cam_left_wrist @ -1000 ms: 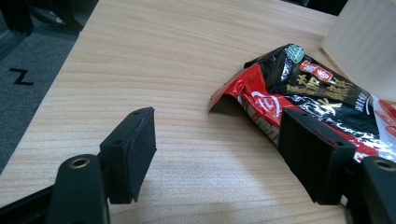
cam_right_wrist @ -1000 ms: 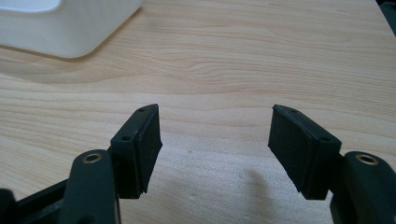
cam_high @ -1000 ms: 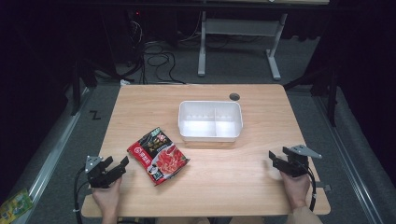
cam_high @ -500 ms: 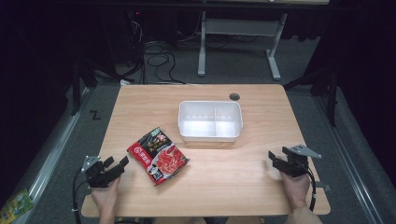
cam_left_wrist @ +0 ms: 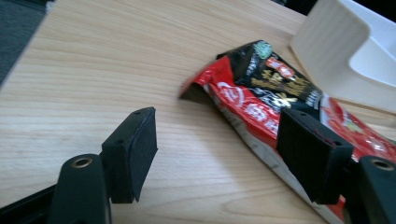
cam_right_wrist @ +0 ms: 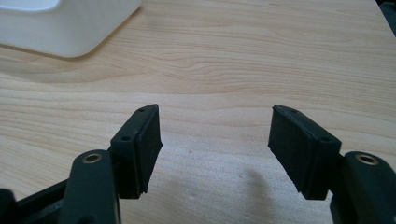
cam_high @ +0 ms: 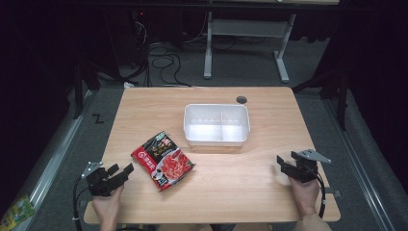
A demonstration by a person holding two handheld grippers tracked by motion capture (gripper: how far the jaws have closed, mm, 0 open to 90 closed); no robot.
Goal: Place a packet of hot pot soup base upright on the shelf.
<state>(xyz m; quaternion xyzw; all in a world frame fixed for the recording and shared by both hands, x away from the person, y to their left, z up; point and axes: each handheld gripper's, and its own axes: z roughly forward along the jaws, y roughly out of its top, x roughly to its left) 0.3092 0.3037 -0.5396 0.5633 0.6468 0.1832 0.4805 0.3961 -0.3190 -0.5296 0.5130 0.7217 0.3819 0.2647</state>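
A red and black snack packet (cam_high: 162,160) lies flat on the wooden table (cam_high: 269,192), left of centre. Behind it stands a white two-compartment tray (cam_high: 217,124). My left gripper (cam_high: 120,174) rests open at the table's front left corner, just left of the packet. In the left gripper view the packet (cam_left_wrist: 261,100) lies ahead of the open left gripper (cam_left_wrist: 217,149), its near edge by the right jaw. My right gripper (cam_high: 283,165) sits open near the front right, over bare wood. The right gripper view has the open right gripper (cam_right_wrist: 215,140) and a tray corner (cam_right_wrist: 70,28) at upper left.
A round cable hole (cam_high: 241,99) sits in the table behind the tray. Beyond the table are a desk frame (cam_high: 245,43) and floor cables (cam_high: 159,53). A green packet (cam_high: 17,211) lies on the floor at lower left.
The left gripper has shifted slightly toward the front left corner. The right gripper, packet and tray have not moved.
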